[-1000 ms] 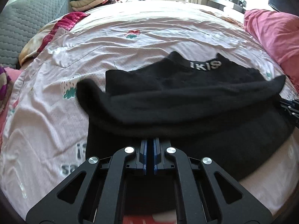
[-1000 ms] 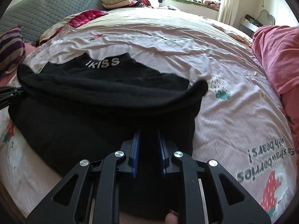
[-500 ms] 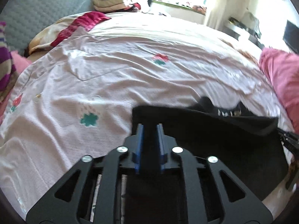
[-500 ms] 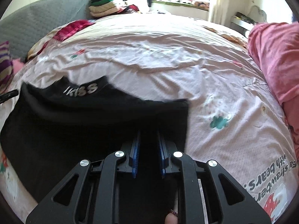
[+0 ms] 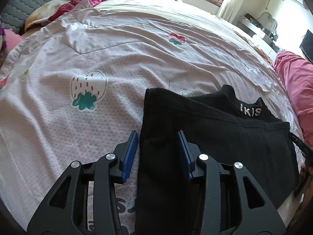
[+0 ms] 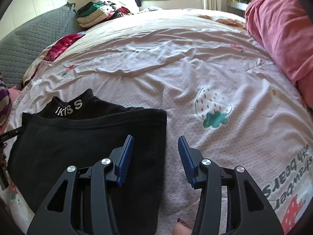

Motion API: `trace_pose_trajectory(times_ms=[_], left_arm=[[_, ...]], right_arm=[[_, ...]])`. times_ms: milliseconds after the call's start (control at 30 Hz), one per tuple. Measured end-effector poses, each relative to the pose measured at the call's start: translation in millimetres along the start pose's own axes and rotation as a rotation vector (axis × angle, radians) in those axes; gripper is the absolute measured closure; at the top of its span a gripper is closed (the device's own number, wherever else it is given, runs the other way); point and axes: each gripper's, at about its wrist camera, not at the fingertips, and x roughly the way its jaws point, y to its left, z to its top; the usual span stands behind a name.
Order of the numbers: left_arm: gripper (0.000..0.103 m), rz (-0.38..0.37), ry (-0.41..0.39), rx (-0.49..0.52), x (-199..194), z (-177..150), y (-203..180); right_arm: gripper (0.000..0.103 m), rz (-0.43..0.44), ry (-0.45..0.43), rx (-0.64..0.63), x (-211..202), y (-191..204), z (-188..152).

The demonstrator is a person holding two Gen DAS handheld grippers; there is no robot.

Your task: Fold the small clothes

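sunlit bedroom: a wide bed (image 5: 137,62) under a pale pink sheet (image 6: 195,82) printed with strawberries fills both views. a pink quilt (image 6: 277,35) is heaped along the right side, a grey cushion (image 6: 29,39) leans at the head, and a stack of folded clothes (image 6: 93,13) sits beyond it. a black top (image 5: 215,137) lies folded flat on the sheet near the front edge, its collar with white letters (image 6: 68,106) poking out past the fold. the left tool (image 5: 157,152) has just been opening; its blue pads stand apart over the top's left edge, pressing nothing. the right tool (image 6: 156,156) has just been opening too, spread astride the top's right edge, one pad over cloth, one over sheet.
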Motion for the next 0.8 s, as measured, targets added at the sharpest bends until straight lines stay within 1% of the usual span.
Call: trace_pose_trajectory(times_ms=[33, 67, 100, 167, 233, 333, 400, 433, 533, 633, 700, 800], left_arm=[[0.079, -0.007, -0.001, 0.001, -0.1, 0.4, -0.2], [0.086, -0.014, -0.004, 0.005, -0.1, 0.3, -1.3], [0.092, -0.005, -0.008, 0.013, -0.5, 0.3, -3.0], [0.098, 0.021, -0.031, 0.043, -4.4, 0.6, -8.6], [0.099, 0.033, -0.064, 0.063, -11.3, 2.7, -12.7], [0.1, 0.024, -0.125, 0.064, -26.0, 10.2, -14.8], [0.1, 0.021, -0.161, 0.063, -33.5, 16.2, -16.0], [0.1, 0.025, -0.166, 0.066, -33.8, 18.2, -17.1], [0.1, 0.056, -0.153, 0.071, -25.5, 20.3, -17.9], [0.099, 0.1, -0.097, 0.084, -4.8, 12.5, -17.2], [0.094, 0.119, -0.07, 0.087, 5.7, 5.9, -15.1], [0.091, 0.144, -0.066, 0.103, 5.9, 2.3, -16.6]], right_arm=[[0.059, 0.009, 0.005, 0.008, 1.0, -1.3, -0.1], [0.068, 0.021, 0.008, 0.013, 1.3, -2.4, -0.5], [0.076, 0.055, 0.012, 0.018, 1.7, -2.6, -0.9], [0.093, 0.043, -0.002, 0.005, -1.1, 0.5, -0.6], [0.096, 0.038, -0.029, -0.012, -7.8, 2.9, 1.6], [0.096, 0.049, -0.077, 0.003, -17.0, 2.2, 6.6], [0.096, 0.036, -0.107, -0.011, -21.0, 3.8, 9.6], [0.096, 0.028, -0.124, -0.021, -22.9, 5.4, 10.5], [0.096, -0.014, -0.126, -0.044, -19.3, 7.5, 10.7], [0.096, -0.066, -0.081, -0.063, -5.9, 7.6, 5.3], [0.096, -0.097, -0.058, -0.071, 0.3, 8.3, 2.3], [0.093, -0.172, -0.052, -0.102, 5.1, 14.0, -2.1]])
